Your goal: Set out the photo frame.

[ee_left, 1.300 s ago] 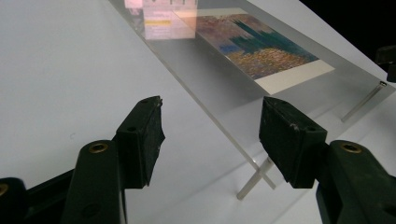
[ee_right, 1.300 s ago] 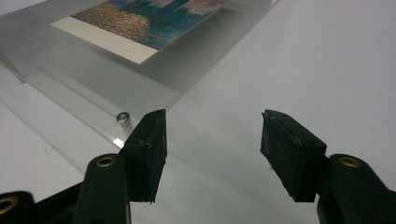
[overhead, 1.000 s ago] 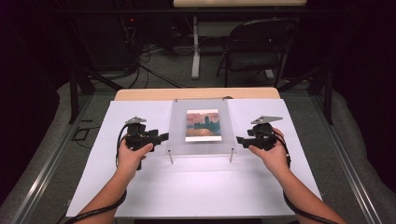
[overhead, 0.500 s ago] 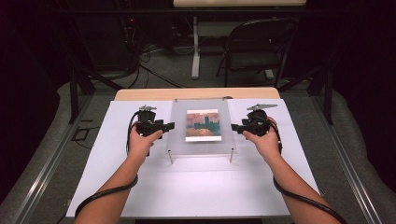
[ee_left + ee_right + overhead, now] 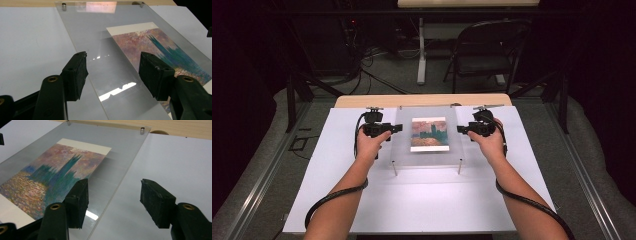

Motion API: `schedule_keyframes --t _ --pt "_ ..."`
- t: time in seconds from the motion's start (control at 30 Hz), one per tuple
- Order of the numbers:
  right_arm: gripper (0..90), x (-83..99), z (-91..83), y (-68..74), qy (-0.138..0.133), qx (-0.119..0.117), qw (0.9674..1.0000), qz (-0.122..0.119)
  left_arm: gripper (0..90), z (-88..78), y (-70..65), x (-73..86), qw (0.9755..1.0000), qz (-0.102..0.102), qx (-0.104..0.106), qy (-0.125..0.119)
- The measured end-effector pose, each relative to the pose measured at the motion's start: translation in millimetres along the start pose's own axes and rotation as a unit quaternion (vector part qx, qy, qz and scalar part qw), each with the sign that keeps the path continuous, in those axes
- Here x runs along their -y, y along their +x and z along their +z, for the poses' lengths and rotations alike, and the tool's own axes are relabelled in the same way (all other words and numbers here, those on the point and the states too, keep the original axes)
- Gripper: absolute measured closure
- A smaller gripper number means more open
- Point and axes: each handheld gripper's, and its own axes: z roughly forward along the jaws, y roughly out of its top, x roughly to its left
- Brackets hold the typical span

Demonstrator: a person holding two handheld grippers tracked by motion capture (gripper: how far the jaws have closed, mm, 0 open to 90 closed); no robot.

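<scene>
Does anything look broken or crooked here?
No, nothing stands out. The clear panel sits square on its pegs with the painting print straight under it. The left gripper and right gripper are open at its sides.

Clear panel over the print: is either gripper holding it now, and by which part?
Nothing is held. Left gripper and right gripper are open, each straddling a side edge of the clear panel.

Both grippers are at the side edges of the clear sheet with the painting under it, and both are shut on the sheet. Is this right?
Not quite. Both gripper views show the jaws apart, astride the edges of the clear sheet: the left gripper and right gripper are open. The painting lies under it.
</scene>
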Motion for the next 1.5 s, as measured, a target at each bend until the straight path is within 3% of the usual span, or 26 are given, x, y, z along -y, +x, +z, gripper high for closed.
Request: schedule_keyframes --t 0.37,0.47,0.6,0.8,0.9,1.03,1.33,1.5 --pt "38.1 -4.1 13.7 -5.2 0.01 -0.004 0.9998 0.016 38.4 19.2 0.5 -2.0 0.9996 -0.014 -0.005 0.022" --pt "37.8 -5.5 17.2 -4.9 0.011 -0.016 0.9992 0.034 38.3 23.8 1.0 -1.8 0.9995 -0.022 -0.002 0.024" --pt "37.4 -3.8 23.8 -2.4 0.022 -0.03 0.9985 0.04 37.4 26.4 2.8 -0.9 0.9993 -0.031 0.002 0.022" --pt "37.1 -1.3 34.2 2.0 0.045 -0.035 0.9978 0.036 36.8 26.4 4.0 -2.3 0.9992 -0.03 0.001 0.026" --pt "37.0 -2.9 37.6 4.5 0.049 -0.037 0.9975 0.034 36.3 27.0 5.7 -2.1 0.9991 -0.027 -0.011 0.032" --pt "35.7 -4.5 40.8 5.7 0.049 -0.037 0.9976 0.033 36.4 29.1 10.3 -0.2 0.9986 -0.036 -0.013 0.036" --pt "34.7 -3.2 46.3 -0.3 0.053 -0.046 0.9959 0.056 36.3 38.0 11.7 2.5 0.9982 -0.041 -0.004 0.043" --pt "33.3 -4.3 48.6 -1.2 0.056 -0.047 0.9956 0.059 34.2 40.8 15.2 3.4 0.9973 -0.059 0.009 0.041"
